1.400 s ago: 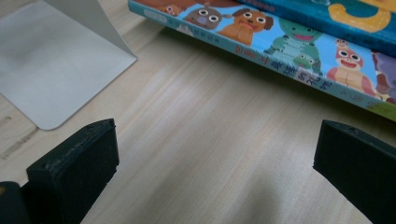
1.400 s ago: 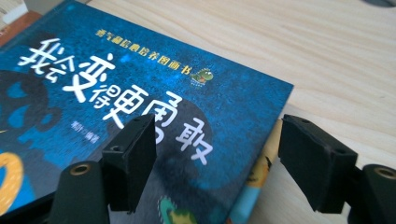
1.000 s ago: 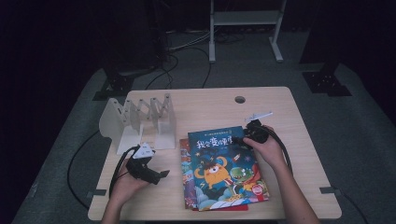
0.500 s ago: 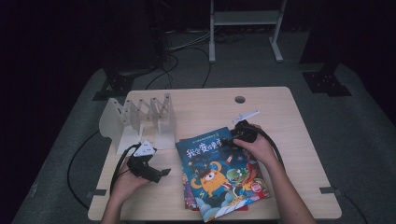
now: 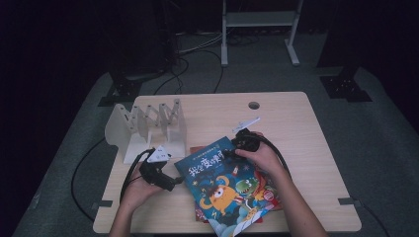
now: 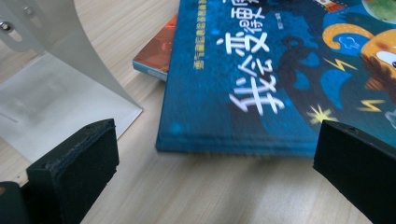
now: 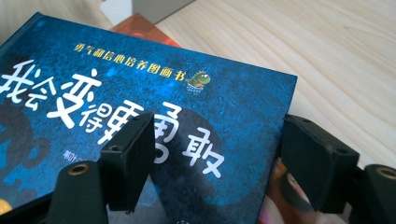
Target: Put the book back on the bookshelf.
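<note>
Blue picture book [image 5: 225,185]: lies on tabletop [image 5: 296,128], just right of white folding rack [image 5: 148,126], stacked askew on other books [image 5: 267,190], one w/ orange cover. Cover faces up. Large white title reads 我会变得更勇敢; small yellow line above reads 勇气和信心培养图画书, w/ small green dinosaur logo beside it. Orange monster art lower on cover.

Right tool [image 7: 217,161]: at book's top corner, far from rack. One jaw lies over the title, the other stands off the book's edge; whether pads pinch the cover, cannot tell. Right hand [image 5: 259,155] rests on cover, forearm along book's right side.

Left tool [image 6: 210,182]: jaws spread wide, nothing betw. them, pointed at book's spine edge, rack base close by. Left hand [image 5: 141,185] low, betw. rack and book.
</note>
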The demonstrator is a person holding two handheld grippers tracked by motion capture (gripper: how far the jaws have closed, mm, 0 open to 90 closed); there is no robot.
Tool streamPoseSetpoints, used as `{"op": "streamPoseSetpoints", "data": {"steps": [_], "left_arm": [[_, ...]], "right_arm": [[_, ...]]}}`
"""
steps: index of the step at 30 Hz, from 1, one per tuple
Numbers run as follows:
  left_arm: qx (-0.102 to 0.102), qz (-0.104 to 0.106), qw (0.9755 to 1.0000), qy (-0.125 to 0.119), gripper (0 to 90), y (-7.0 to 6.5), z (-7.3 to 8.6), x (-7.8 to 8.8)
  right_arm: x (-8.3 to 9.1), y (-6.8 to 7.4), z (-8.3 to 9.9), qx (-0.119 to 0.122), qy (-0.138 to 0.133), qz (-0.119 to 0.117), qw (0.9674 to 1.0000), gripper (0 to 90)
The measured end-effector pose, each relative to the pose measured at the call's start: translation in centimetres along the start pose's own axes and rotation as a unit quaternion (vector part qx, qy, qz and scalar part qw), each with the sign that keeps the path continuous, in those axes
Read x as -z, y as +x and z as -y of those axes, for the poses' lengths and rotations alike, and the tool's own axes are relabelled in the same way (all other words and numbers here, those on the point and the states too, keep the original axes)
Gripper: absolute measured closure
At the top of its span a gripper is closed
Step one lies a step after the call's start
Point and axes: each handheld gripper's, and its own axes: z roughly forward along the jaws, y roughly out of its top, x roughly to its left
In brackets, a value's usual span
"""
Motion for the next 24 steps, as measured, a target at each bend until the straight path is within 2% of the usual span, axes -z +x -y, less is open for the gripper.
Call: {"op": "streamPoseSetpoints", "data": {"steps": [8,15,19,22,24], "left_arm": [[-0.002,0.014,0.9999,0.007,0.0,-0.4,0.0,-0.7],[-0.004,0.027,0.9994,0.023,0.0,-0.6,0.0,-1.4],[-0.002,0.04,0.9989,0.024,0.0,-0.8,0.0,-1.8],[0.0,0.05,0.9984,0.026,0.0,-0.9,0.0,-1.9],[0.001,0.048,0.9985,0.026,0.0,-1.0,0.0,-1.9]], "right_arm": [[-1.2,1.3,-1.0,0.014,0.002,-0.014,0.9998,26.1],[-1.3,1.5,-1.0,0.007,0.0,-0.011,0.9999,26.5],[-0.5,1.4,-0.6,-0.004,0.0,0.004,1.0,30.5],[1.5,1.1,0.5,-0.013,-0.008,0.021,0.9997,30.4],[2.6,1.1,1.2,-0.012,-0.014,0.025,0.9995,29.9]]}}
